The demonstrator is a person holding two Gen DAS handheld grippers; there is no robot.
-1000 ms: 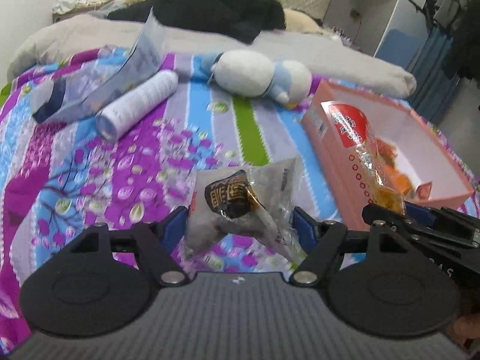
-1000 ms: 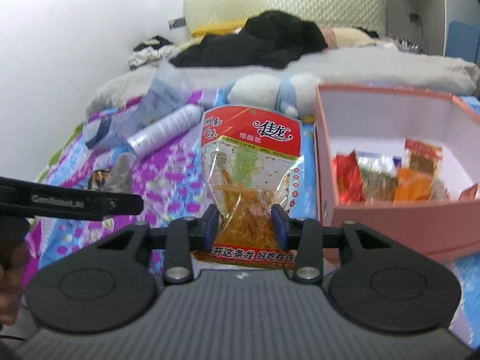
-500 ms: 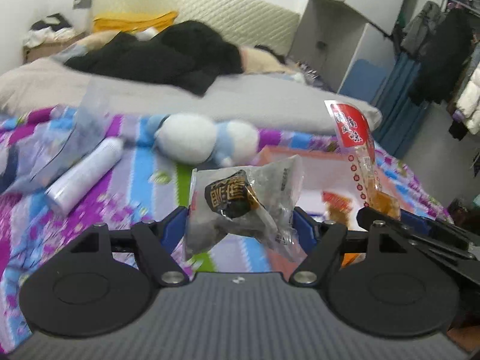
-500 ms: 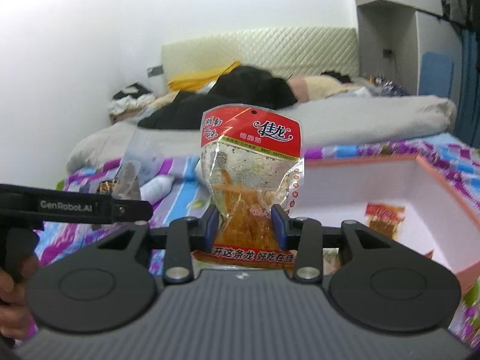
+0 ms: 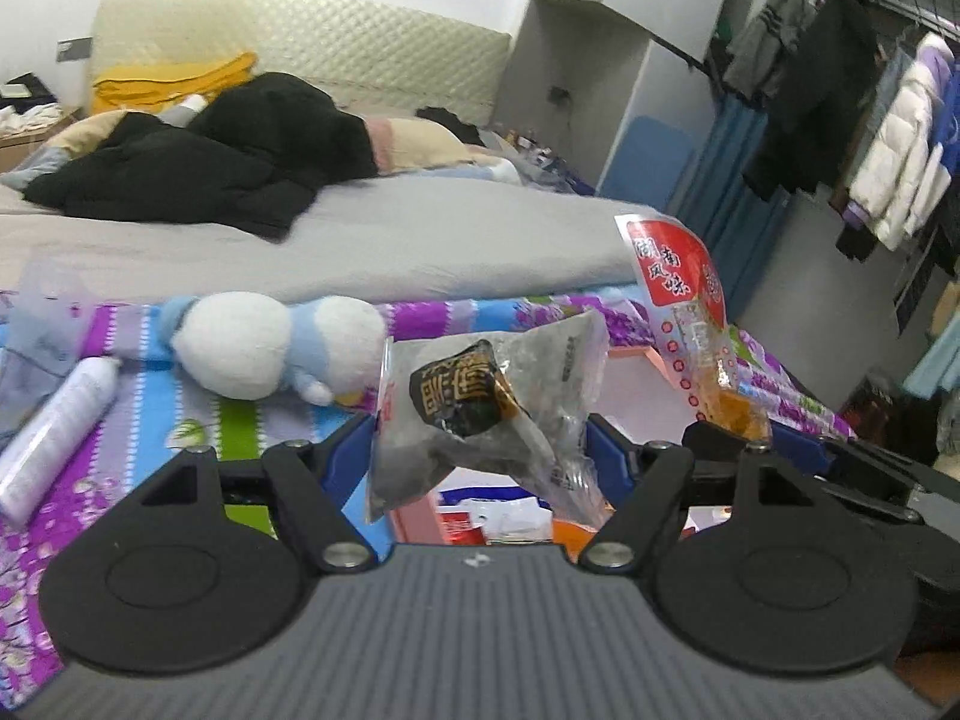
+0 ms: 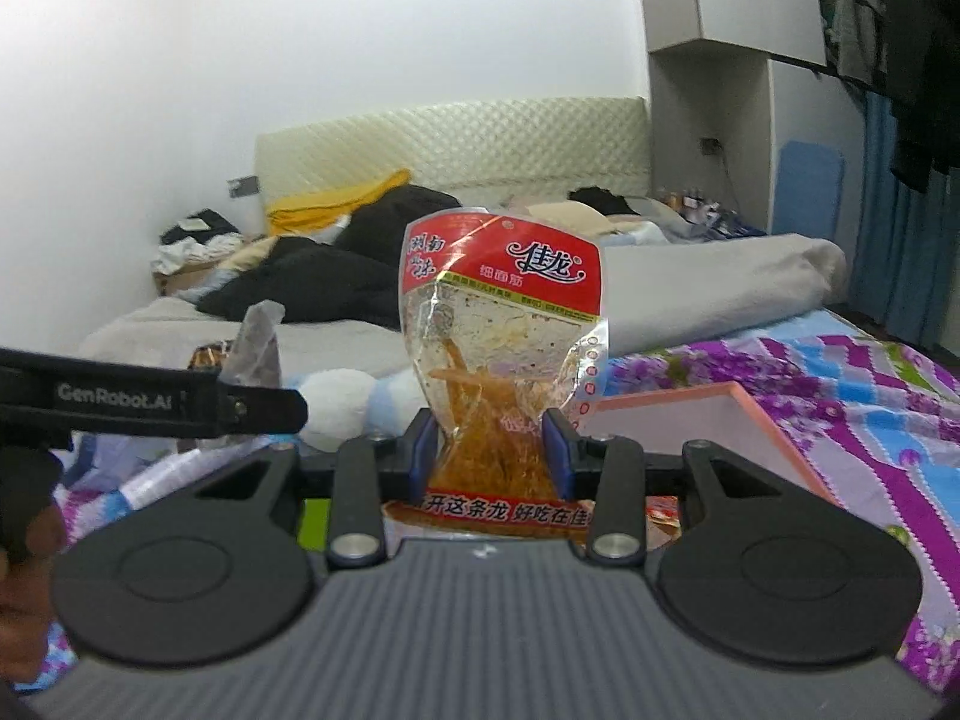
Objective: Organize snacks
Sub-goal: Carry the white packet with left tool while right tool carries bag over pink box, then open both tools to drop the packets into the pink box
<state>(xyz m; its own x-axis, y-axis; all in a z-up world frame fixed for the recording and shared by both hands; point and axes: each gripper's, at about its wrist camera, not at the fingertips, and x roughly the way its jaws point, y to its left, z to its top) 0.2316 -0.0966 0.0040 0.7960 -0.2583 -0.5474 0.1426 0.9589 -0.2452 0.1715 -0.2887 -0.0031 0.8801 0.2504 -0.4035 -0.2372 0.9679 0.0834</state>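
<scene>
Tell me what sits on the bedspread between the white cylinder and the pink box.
In the left wrist view, a white and blue plush toy lies between the white cylinder and the pink box.

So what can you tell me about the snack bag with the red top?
The snack bag is clear, crinkly plastic with a red band of white writing on top and orange strips inside. It stands upright, pinched near its bottom by the right gripper, lifted above the pink box. Nothing else visibly touches it.
</scene>
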